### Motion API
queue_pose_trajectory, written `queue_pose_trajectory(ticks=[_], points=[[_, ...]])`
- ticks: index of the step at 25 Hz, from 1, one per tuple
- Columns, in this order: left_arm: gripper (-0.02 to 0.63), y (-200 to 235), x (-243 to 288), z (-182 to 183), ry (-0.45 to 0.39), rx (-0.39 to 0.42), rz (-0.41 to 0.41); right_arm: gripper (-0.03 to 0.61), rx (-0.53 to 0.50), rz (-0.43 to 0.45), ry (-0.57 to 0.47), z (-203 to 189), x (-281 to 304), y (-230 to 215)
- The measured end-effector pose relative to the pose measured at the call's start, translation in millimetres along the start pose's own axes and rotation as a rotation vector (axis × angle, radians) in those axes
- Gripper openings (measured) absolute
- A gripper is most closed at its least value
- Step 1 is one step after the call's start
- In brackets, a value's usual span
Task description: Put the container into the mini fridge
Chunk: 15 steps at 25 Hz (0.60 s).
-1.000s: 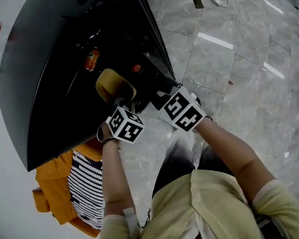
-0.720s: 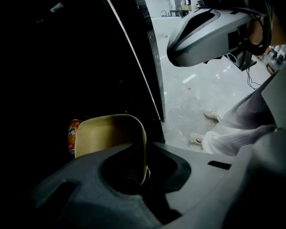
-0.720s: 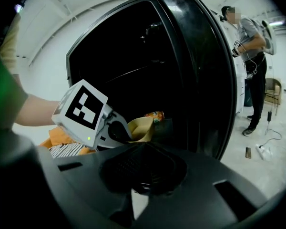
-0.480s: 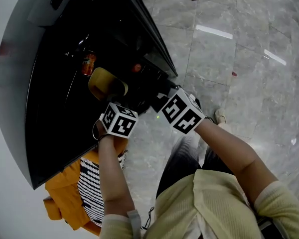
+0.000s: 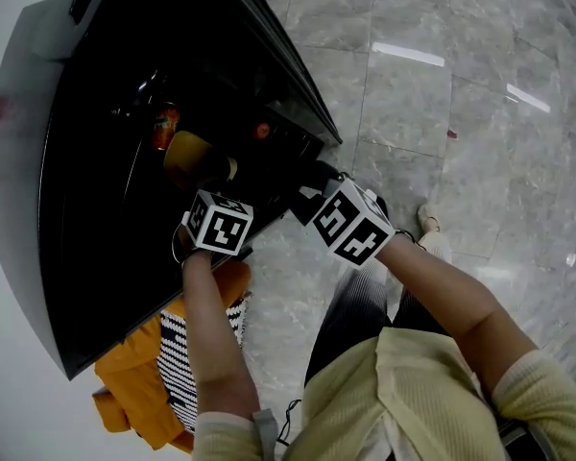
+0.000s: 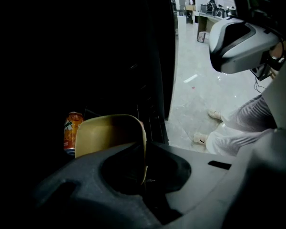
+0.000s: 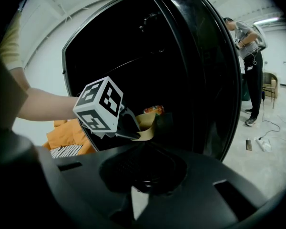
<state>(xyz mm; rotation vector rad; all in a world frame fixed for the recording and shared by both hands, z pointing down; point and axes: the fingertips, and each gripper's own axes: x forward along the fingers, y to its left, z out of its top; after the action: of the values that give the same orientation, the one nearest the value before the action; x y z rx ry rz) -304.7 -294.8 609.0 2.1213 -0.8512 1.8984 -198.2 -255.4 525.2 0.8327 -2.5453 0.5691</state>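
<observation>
The black mini fridge stands open. By its door hangs the right gripper, fingers pressed together on nothing. The left gripper pinches the rim of the yellow container, held just inside the fridge, near an orange can.

Mustard-yellow container, orange can, glossy black mini fridge, grey veined floor, black-and-white striped cloth.

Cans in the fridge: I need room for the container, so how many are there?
1: an orange can stands inside, just beyond the yellow container. The dark fridge may hide more.
</observation>
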Motion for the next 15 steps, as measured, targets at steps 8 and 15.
queue_pose_trajectory(ticks=[8, 15], points=[[0.029, 2.4, 4.6, -1.7, -0.022, -0.033, 0.018, 0.029, 0.014, -0.004, 0.014, -10.0, -3.6, 0.8], [0.029, 1.8, 8.9, -3.6, -0.048, -0.061, 0.027, 0.029, 0.014, -0.001, 0.02, -12.0, -5.6, 3.2]])
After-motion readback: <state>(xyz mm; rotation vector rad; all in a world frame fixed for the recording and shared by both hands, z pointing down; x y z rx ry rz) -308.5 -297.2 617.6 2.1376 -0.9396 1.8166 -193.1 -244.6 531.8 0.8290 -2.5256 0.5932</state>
